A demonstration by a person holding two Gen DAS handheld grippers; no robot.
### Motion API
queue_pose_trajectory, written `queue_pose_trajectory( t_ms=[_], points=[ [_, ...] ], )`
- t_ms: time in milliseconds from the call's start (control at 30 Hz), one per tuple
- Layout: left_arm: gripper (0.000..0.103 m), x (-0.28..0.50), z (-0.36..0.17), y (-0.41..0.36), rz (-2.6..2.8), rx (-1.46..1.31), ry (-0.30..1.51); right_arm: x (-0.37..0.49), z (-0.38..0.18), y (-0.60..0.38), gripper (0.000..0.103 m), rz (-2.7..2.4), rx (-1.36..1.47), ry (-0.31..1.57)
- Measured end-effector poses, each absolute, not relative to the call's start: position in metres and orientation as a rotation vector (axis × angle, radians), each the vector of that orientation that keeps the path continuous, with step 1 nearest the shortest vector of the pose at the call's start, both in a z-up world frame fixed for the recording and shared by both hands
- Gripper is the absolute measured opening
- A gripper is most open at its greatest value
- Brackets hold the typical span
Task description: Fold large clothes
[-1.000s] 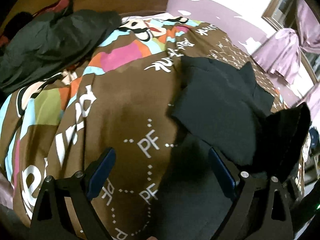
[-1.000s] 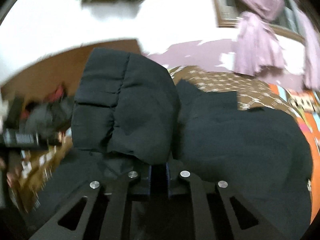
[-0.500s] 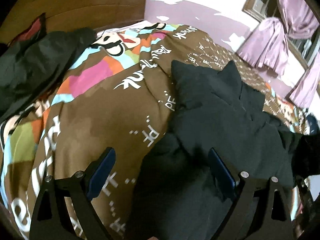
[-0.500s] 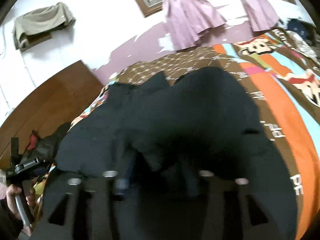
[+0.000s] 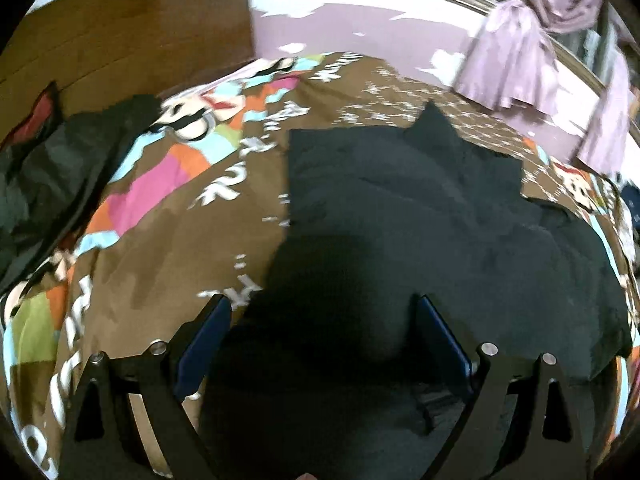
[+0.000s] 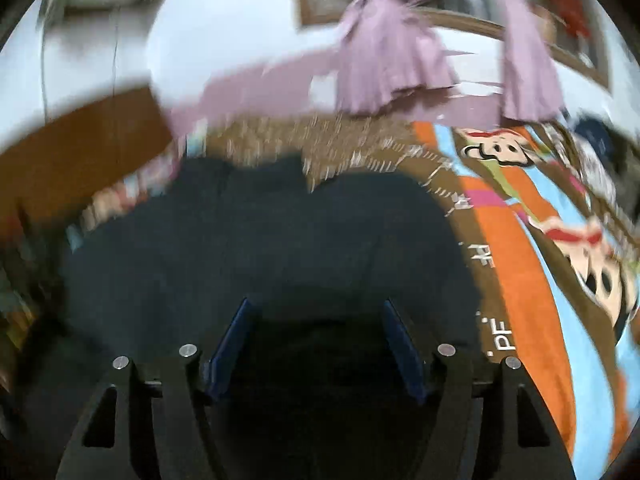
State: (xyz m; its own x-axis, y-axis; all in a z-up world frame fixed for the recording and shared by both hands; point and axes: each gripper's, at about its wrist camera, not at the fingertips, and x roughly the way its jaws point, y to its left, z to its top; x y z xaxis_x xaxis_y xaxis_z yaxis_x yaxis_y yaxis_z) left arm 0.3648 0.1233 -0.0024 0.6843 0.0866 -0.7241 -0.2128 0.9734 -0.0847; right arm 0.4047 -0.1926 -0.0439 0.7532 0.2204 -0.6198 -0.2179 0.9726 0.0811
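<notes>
Left wrist view shows the left claw (image 5: pixel 320 316) spread wide, with nothing between its blue fingers (image 5: pixel 204 340). Just past them a big black garment (image 5: pixel 420 220) lies on the bed. Under it is a brown blanket (image 5: pixel 168 236) with bright patches. Another dark cloth (image 5: pixel 52 176) sits far off to the left. Purple curtains (image 5: pixel 516 52) hang at the back. Right wrist view shows the right claw (image 6: pixel 316 320) spread too, holding nothing, above the same black garment (image 6: pixel 260 232).
</notes>
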Motion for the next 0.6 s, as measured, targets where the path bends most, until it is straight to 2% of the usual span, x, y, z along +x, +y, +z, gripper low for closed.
queue_pose_trajectory(
  t_ms=[133,233,333,467,600],
  points=[
    [0.091,0.376,-0.018,0.102,0.151,-0.070,0.831,0.407,-0.080,-0.176,0.074,0.214,-0.110,0.707],
    [0.096,0.386,-0.042,0.086,0.196,0.071,0.891,0.402,-0.091,-0.173,0.074,0.197,-0.136,0.697],
    [0.102,0.383,-0.055,0.086,0.208,0.073,0.849,0.401,-0.098,-0.170,0.074,0.179,-0.160,0.672],
    [0.102,0.381,-0.065,0.090,0.212,0.063,0.833,0.396,-0.098,-0.169,0.075,0.169,-0.158,0.629],
    [0.102,0.379,-0.063,0.098,0.198,0.004,0.843,0.396,-0.097,-0.173,0.083,0.167,-0.143,0.610]
  ],
)
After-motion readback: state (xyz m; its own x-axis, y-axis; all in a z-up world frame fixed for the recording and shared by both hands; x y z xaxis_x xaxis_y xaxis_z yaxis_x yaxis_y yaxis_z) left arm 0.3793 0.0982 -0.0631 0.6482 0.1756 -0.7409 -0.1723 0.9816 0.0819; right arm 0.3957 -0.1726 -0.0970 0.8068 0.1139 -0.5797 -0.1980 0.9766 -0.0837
